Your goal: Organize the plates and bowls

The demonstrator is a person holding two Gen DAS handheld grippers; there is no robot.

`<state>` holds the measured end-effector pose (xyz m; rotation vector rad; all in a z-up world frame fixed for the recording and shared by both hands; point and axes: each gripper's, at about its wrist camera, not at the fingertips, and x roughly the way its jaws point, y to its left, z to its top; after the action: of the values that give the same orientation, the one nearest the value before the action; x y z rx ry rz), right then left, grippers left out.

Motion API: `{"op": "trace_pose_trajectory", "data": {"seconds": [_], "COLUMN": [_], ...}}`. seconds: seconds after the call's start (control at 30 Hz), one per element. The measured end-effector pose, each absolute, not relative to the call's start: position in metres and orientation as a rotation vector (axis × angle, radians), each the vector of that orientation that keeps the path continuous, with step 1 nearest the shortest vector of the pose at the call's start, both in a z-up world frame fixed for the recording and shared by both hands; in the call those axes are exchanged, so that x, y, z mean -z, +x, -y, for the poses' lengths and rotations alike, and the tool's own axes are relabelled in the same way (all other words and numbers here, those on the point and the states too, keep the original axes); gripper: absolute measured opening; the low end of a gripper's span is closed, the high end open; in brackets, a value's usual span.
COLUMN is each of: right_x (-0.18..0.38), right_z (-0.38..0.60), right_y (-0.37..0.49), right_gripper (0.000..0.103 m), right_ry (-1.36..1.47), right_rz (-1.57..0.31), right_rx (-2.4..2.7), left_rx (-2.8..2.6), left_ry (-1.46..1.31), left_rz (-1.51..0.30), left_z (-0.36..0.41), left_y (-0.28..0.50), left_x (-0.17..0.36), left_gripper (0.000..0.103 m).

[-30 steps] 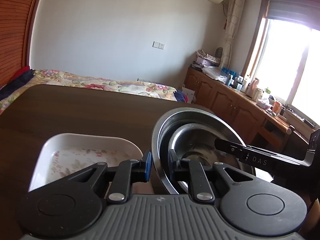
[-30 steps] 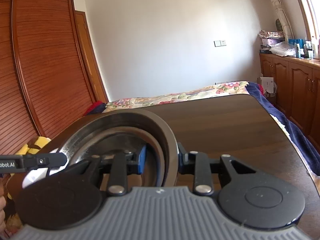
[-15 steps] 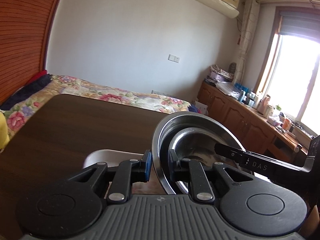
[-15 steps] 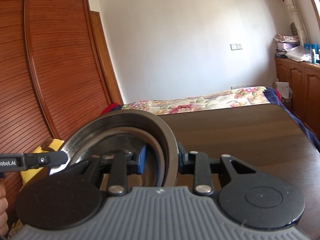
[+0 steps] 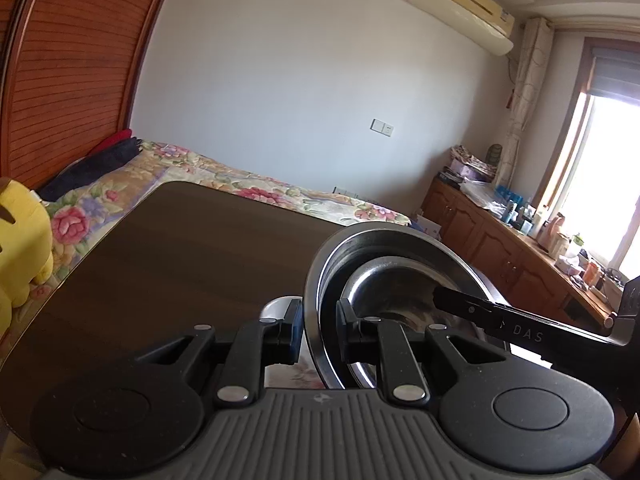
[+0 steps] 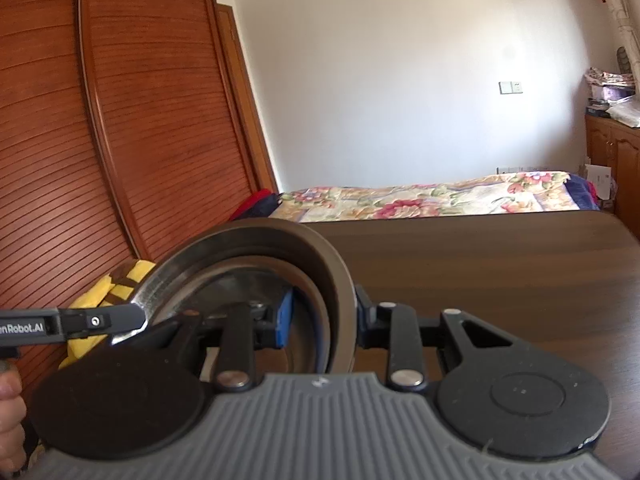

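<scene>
Left gripper [image 5: 319,330]: fingers clamped on the rim of a metal bowl [image 5: 384,248], one finger outside the wall, one inside. A smaller metal bowl [image 5: 400,280] is nested inside the large one, just past the inner finger. Both bowls are held above the dark wooden table [image 5: 180,248]. Below the outer finger, the edge of a white dish [image 5: 276,306] with a flowered inside shows; whether it touches the bowl cannot be told.

Right gripper [image 6: 322,318]: fingers closed on the opposite rim of the same bowl [image 6: 248,240], blue-padded finger inside, the other outside. The left gripper's finger [image 6: 96,320] crosses in from the left and meets the bowl's far rim. In the left wrist view the right gripper's finger [image 5: 500,314] reaches in from the right over the bowls.

Beyond the fingers: flowered bedspread [image 6: 420,196], wooden wardrobe [image 6: 120,120], yellow plush toy [image 5: 20,248] beside the table.
</scene>
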<state>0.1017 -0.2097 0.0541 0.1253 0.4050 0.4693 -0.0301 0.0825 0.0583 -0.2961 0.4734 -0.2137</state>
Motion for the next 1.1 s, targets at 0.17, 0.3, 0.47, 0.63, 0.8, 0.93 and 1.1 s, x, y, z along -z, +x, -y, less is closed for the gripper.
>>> {"op": "trace_pose_trajectory", "data": {"seconds": [0.17,0.3,0.47,0.63,0.8,0.93,1.1], "right_x": [-0.051,-0.049,-0.049,-0.046,-0.043,-0.04,-0.039], "right_z": [0.199,0.193,0.189,0.186,0.184,0.185,0.184], "right_y": [0.105,0.106,0.105,0.107,0.11,0.112,0.113], "right_gripper": [0.033,0.033,0.033,0.033,0.033,0.033,0.033], "right_ry": [0.118,0.107,0.086,0.07,0.061,0.063,0.057], "right_rz": [-0.433,-0.452,-0.459,-0.467,-0.474,-0.482,-0.477], "right_rx": [-0.486,-0.492,-0.492,-0.493,-0.487,-0.485,-0.483], "left_rx": [0.211,0.21,0.214,0.223,0.225,0.228,0.229], "left_ry": [-0.313,-0.321,-0.302,-0.301,-0.302,-0.302,-0.291], "left_rz": [-0.47,-0.477,-0.482,-0.494,-0.506,-0.505,-0.501], "left_z": [-0.094,-0.099,-0.1,-0.103,-0.105,-0.104,-0.103], "left_y": [-0.031,-0.03,-0.028,-0.022,-0.014,-0.012,-0.011], "left_x": [-0.055,-0.051,-0.05,-0.045,-0.039,-0.038,-0.038], "left_gripper": [0.018,0.018,0.018,0.018,0.018,0.018,0.018]}}
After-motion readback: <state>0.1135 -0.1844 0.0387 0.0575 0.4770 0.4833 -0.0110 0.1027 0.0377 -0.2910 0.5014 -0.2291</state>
